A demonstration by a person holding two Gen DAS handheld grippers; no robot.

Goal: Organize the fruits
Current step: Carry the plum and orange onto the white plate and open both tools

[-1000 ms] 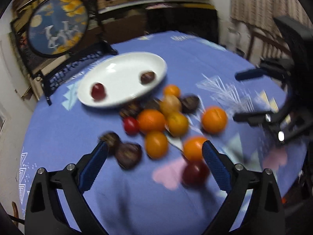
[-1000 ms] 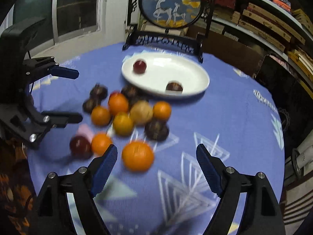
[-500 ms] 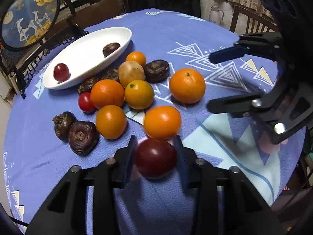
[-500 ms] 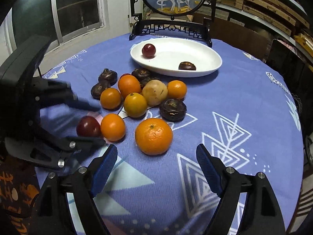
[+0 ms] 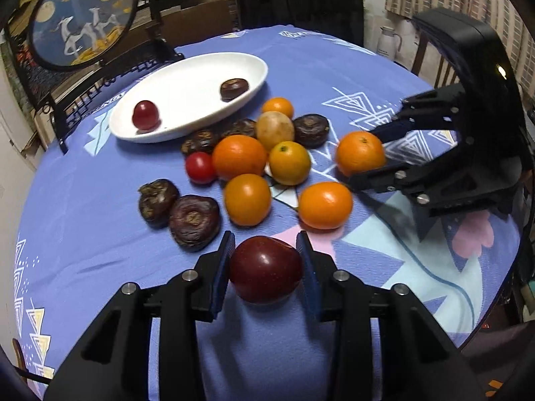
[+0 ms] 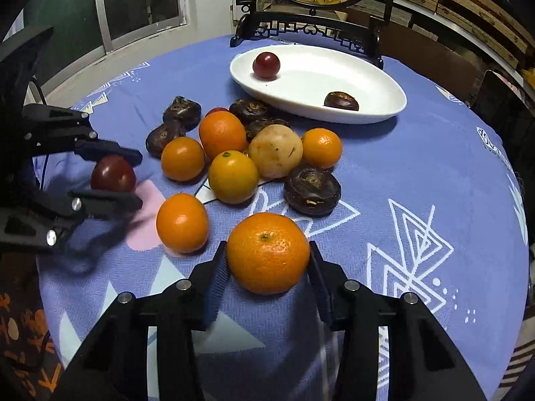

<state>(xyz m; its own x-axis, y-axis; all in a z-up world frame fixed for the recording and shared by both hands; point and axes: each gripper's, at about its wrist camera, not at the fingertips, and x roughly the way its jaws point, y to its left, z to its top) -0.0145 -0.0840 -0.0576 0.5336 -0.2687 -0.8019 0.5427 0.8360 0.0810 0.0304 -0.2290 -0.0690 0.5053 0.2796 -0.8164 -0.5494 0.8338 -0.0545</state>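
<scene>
1. Both grippers dropped toward the table since a second ago; each now has a fruit between its jaws, where before the jaws stood wide.
2. Left gripper (image 5: 265,250) clamped on dark red plum (image 5: 265,269), pads touching both sides, plum low over the blue tablecloth (image 5: 100,234).
3. Middle: loose pile of oranges, brown chestnuts, one pale round fruit (image 5: 275,126), one small red tomato (image 5: 200,167), all on the cloth.
4. White plate (image 5: 187,100) behind the pile holds one red fruit (image 5: 145,119) and one chestnut (image 5: 234,88), well apart.
5. Right gripper (image 6: 267,260) jaws closing on big orange (image 6: 267,252), pads against both sides, orange at the near edge of the pile.
</scene>
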